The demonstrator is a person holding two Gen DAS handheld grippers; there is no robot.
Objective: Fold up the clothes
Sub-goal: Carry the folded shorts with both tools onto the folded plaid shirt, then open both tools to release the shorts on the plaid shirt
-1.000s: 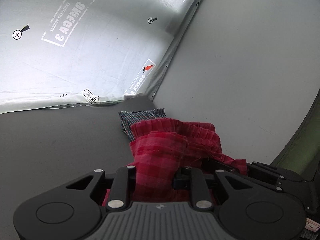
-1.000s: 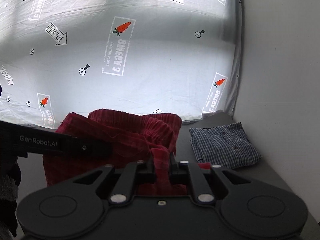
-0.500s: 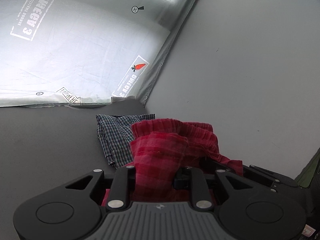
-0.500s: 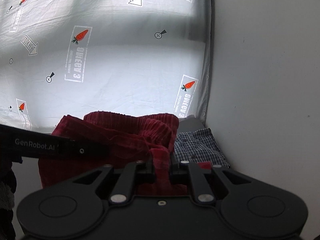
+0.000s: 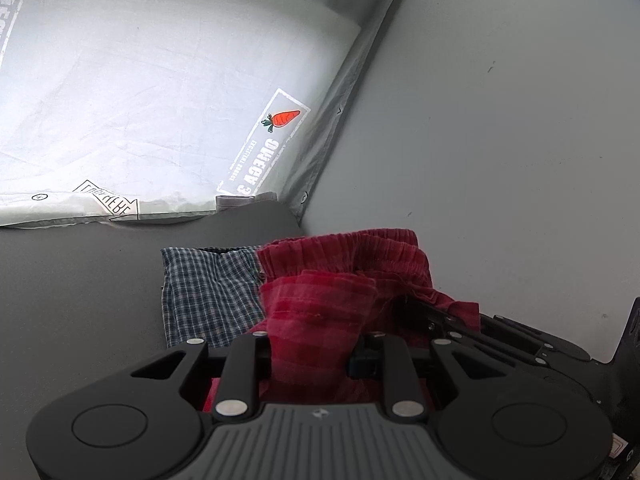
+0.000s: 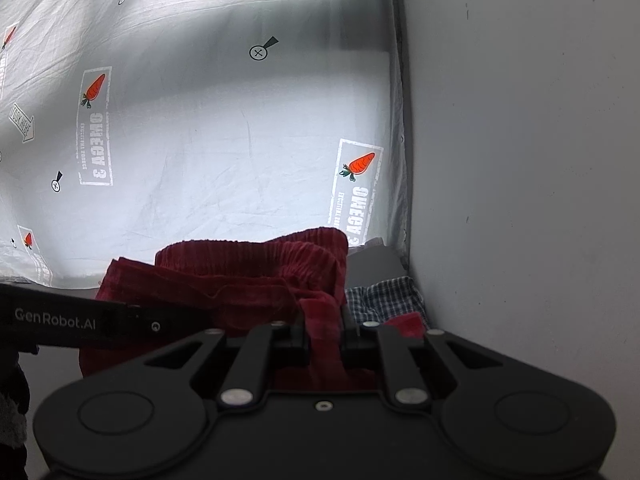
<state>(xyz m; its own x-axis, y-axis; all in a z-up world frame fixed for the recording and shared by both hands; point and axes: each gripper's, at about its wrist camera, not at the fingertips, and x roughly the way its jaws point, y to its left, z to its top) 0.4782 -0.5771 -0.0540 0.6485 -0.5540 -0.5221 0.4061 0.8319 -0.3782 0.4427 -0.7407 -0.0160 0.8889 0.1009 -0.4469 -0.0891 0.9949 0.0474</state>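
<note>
A folded pair of red checked shorts (image 5: 344,280) is held by both grippers above the dark grey table (image 5: 80,272). My left gripper (image 5: 316,344) is shut on a bunch of its cloth. My right gripper (image 6: 324,332) is shut on another fold of the same red shorts (image 6: 240,280). A folded blue checked garment (image 5: 208,292) lies flat on the table just behind and under the red shorts; it also shows in the right wrist view (image 6: 384,296). The left gripper's body (image 6: 80,320) crosses the right wrist view at the left.
A white printed sheet with carrot logos (image 6: 220,140) hangs behind the table. A plain grey wall (image 6: 520,160) stands close on the right, meeting the table's far corner (image 5: 280,216). The right gripper's body (image 5: 520,344) shows at the right of the left wrist view.
Both grippers have carried the red shorts toward the right rear corner. The blue checked garment has come closer and now lies partly under the red shorts.
</note>
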